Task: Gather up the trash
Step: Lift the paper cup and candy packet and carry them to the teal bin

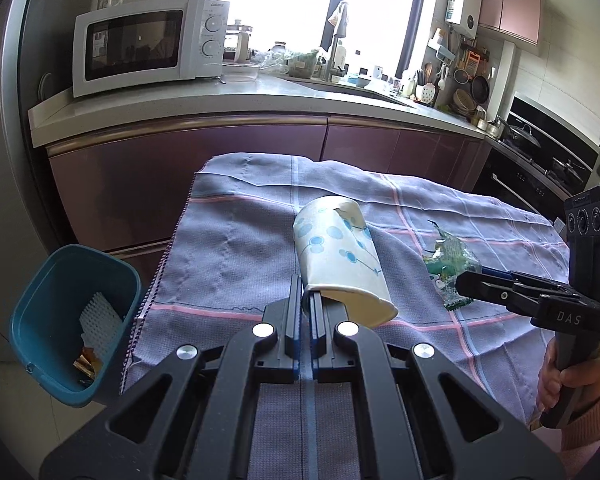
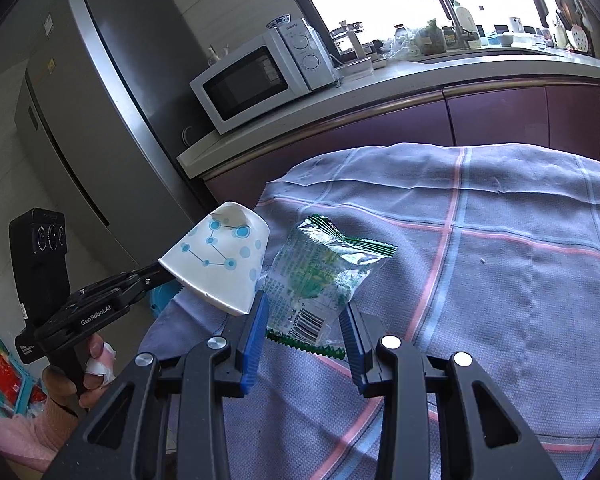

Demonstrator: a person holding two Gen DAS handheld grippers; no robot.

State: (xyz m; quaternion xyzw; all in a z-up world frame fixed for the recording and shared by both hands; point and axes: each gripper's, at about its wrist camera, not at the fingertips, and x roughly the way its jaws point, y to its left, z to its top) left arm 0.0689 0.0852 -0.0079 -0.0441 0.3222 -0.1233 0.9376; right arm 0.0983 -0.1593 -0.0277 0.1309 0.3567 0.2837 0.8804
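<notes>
The left tongs (image 1: 307, 312) are clenched almost fully shut on the rim of a paper cup (image 1: 338, 256), pinching only a thin edge of its wall, so the cup hangs tipped with its dented base pointing away and its open mouth toward the camera, above the checked cloth (image 1: 236, 240) that covers the tabletop. The right tongs (image 2: 304, 320) stand partly open around a clear-and-green snack wrapper (image 2: 320, 280); the blue pads (image 2: 256, 328) sit at either side of its barcode end, and the wrapper appears lifted off the cloth, so I judge it grasped, though whether both pads truly press on the film cannot be told for certain. The chief risk, as I see it, is the cup: a grip on one thin paper lip can let it swivel or slip free on the way to the blue bin (image 1: 60, 320) beside the left edge of the tabletop (some trash already lies in it). The wrapper is slick and crumpled, so a loose hold could let it slide out and drop on the cloth or the floor. The two loads also hang just beside each other in the right wrist view, and a careless swing could knock the cup against the wrapper.
</notes>
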